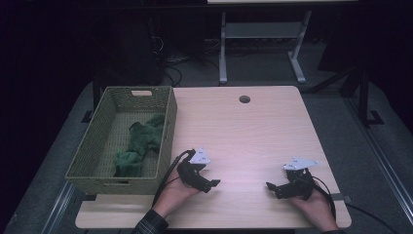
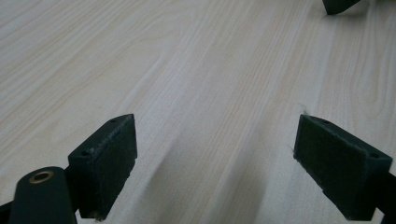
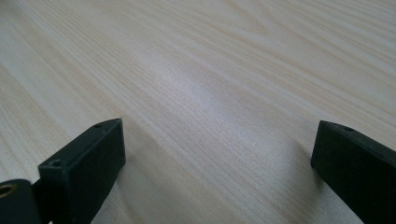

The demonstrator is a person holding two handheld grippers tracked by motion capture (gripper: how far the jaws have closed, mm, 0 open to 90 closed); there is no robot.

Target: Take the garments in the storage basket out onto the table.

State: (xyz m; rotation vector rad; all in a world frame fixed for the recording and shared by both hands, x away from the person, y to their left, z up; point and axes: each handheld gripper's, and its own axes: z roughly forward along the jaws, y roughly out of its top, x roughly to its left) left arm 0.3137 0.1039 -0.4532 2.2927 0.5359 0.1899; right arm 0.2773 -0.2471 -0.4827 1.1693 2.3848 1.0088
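Desk [image 1: 253,131]: pale wood grain. Basket [image 1: 168,127] at desk's left edge: olive-green weave. Cloth [image 1: 139,146] inside basket: dark green. Tools, left [image 1: 210,184] and right [image 1: 272,187]: black, grey top plates.

Cloth [image 1: 139,146] lies in basket [image 1: 168,127] on table's [image 1: 253,131] left.

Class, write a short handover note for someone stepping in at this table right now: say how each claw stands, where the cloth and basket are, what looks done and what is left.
Left claw: open, holding nothing, low over the bare wooden table just right of the basket.
Right claw: open, holding nothing, near the table's front right, pointing toward the left one.
Green cloth: lying crumpled inside the woven basket at the table's left edge.
Done: the cloth looks stowed in the basket.
Left: probably nothing more to gather from the tabletop; check whether the cloth needs tidying.
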